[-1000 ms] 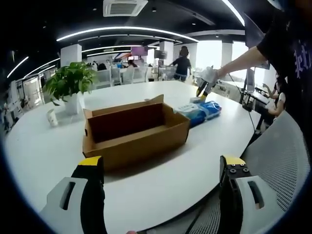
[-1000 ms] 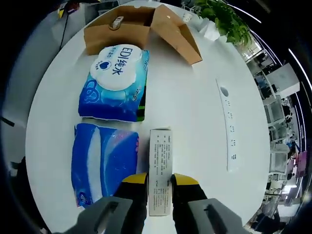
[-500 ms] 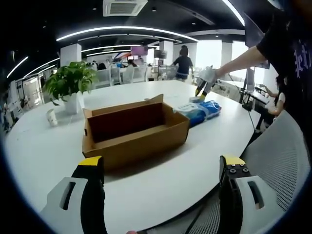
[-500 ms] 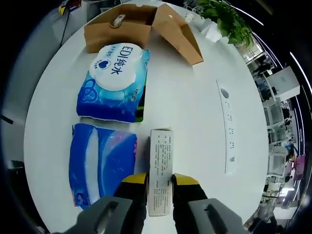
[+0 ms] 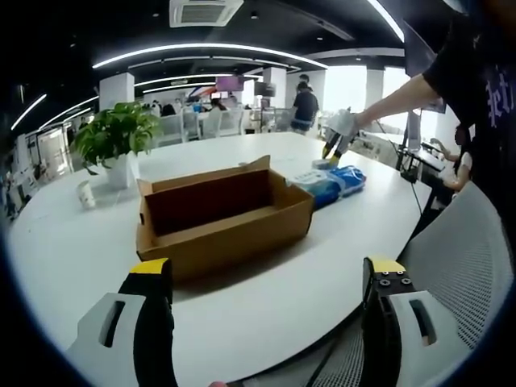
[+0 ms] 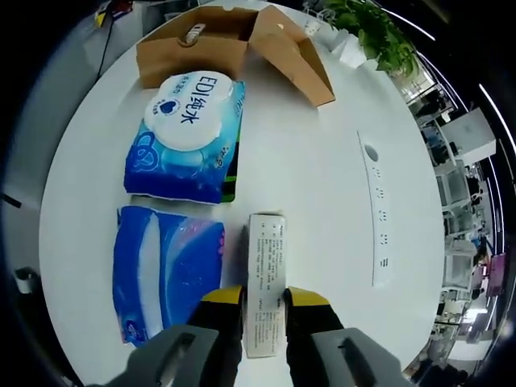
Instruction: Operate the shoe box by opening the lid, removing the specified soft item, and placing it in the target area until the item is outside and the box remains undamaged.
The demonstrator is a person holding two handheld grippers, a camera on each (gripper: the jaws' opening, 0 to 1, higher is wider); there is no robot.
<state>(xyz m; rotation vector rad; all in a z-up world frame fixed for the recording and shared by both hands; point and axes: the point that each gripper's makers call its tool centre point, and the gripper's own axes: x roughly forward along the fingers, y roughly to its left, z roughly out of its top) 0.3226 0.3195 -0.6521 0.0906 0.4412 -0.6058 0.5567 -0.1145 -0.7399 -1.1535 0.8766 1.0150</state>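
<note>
An open brown cardboard shoe box (image 5: 222,214) sits on the white table, its lid standing up at the back; it also lies at the top of the right gripper view, shoe box (image 6: 234,40). My left gripper (image 5: 266,278) is open, well short of the box, jaws wide apart. My right gripper (image 6: 264,300) is shut on a slim white printed carton (image 6: 265,274), just over the table. Beside it lie two blue soft tissue packs (image 6: 189,137), (image 6: 165,270). From the left gripper view, the right gripper (image 5: 334,147) hovers over the blue packs (image 5: 330,184).
A potted plant (image 5: 117,141) and a small cup (image 5: 85,193) stand at the far left of the table (image 5: 266,298). A white power strip (image 6: 375,210) lies right of the carton. A grey mesh chair (image 5: 455,250) is at the table's near right edge. People stand in the background.
The right gripper view has shifted slightly; the carton stays clamped between its jaws. The left gripper and the box have not moved.
</note>
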